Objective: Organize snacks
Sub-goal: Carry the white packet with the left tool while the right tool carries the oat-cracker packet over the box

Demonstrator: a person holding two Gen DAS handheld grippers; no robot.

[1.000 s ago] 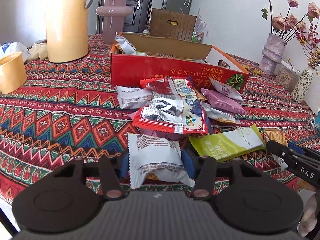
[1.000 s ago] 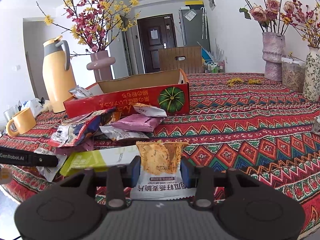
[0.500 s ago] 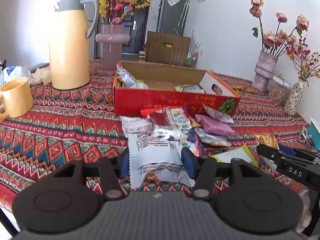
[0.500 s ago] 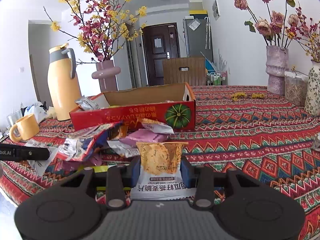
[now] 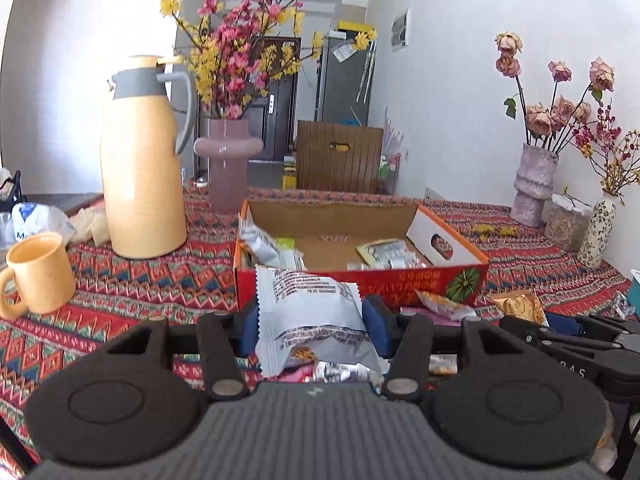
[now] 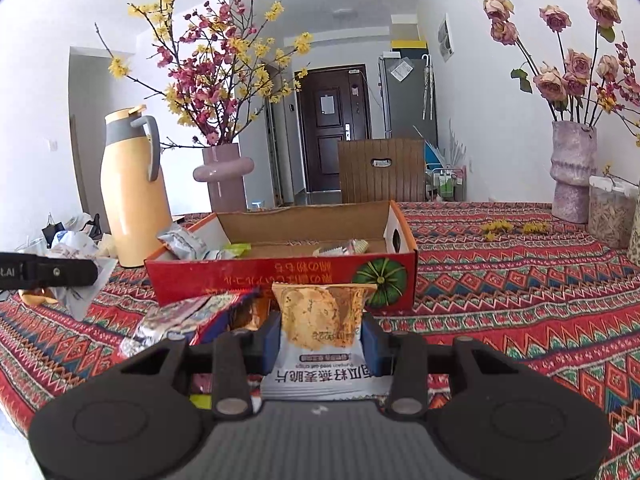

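L tool (image 5: 310,316) pinched a white packet (image 5: 310,312); R tool (image 6: 322,334) pinched an orange crisp packet (image 6: 322,316). Both were held above the tabletop (image 6: 520,280), just short of the red box (image 6: 280,276). Best approach, IMO: clear the front wall w/ both, drop into bare cardboard, avoid loose snacks (image 6: 188,316) below.

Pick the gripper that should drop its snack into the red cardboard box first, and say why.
Probably left. The left gripper, shut on a white snack packet, looks over the red cardboard box's rim onto bare floor. The right gripper, holding an orange crisp packet, sits lower, facing its front wall.
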